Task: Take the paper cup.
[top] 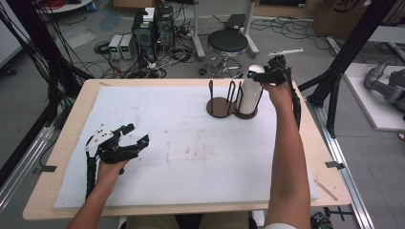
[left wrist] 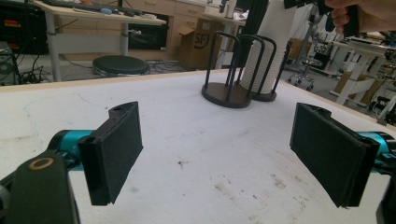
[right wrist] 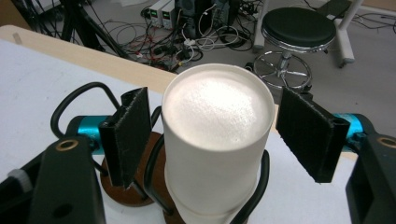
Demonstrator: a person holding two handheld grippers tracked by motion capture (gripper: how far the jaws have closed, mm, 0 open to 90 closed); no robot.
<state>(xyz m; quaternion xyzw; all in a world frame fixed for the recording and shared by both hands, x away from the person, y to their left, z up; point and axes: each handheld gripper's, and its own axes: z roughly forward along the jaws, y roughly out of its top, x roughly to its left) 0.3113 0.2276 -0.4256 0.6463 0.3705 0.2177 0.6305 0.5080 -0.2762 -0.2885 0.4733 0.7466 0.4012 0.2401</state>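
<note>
Two tools in play. Right tool [right wrist: 212,140] straddles top of cup stack [right wrist: 217,140] in rack [top: 232,106] at worktop's far edge; jaws part-open, pads not touching. Step: grasp top cup. Next: close squarely, lift straight. Left tool [left wrist: 219,154] wide open, empty, idle above worktop [top: 191,152].

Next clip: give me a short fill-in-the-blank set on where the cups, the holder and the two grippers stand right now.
1. The stack of white cups stands in the ____ ring of the dark wire holder, seen from the high view.
2. The right gripper has its jaws on either side of the top cup, and its pads are ____ touching it.
3. The left gripper hovers over the white mat with ____ between its jaws.

Missing words: right; not; nothing
</note>
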